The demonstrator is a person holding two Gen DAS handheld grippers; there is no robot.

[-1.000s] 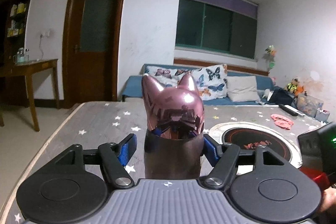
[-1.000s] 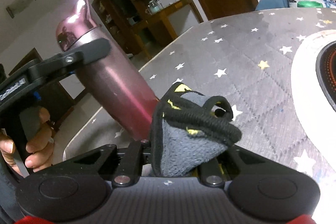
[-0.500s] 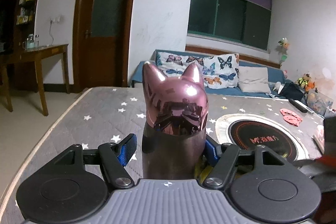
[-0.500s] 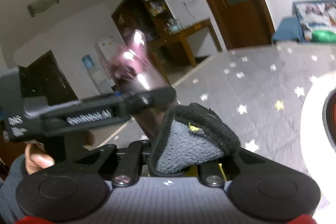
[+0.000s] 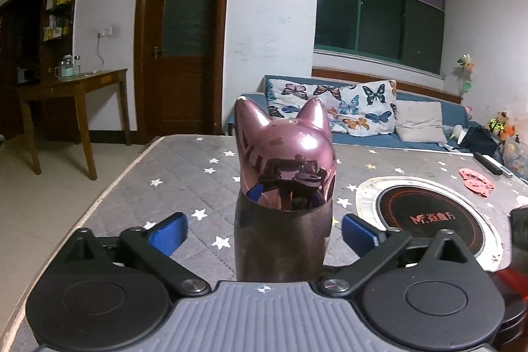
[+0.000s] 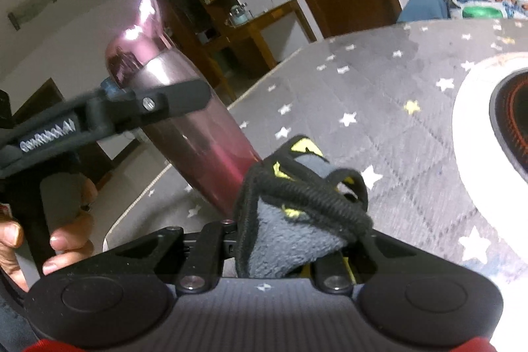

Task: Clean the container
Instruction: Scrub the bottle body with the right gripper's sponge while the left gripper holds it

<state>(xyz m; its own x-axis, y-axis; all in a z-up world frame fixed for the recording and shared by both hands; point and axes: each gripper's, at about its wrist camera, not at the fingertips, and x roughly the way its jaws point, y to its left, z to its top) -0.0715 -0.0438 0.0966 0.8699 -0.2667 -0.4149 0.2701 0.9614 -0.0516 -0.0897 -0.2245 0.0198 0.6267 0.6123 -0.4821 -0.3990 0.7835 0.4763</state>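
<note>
Both wrist views close, low over table (image 5: 184,187), sharing bottle (image 5: 283,193)

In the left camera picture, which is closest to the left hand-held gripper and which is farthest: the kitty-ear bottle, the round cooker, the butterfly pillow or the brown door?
1. Kitty-ear bottle: right between the open jaws of the left hand-held gripper.
2. Round cooker: on the starry table, to the right.
3. Butterfly pillow: on the blue sofa behind the table.
4. Brown door: in the back wall, left.

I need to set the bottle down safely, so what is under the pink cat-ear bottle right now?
The grey star-print table cover lies beneath the pink bottle. The cloth in the right gripper hides its base, so contact is unconfirmed. The left gripper has just been opening around it.
</note>
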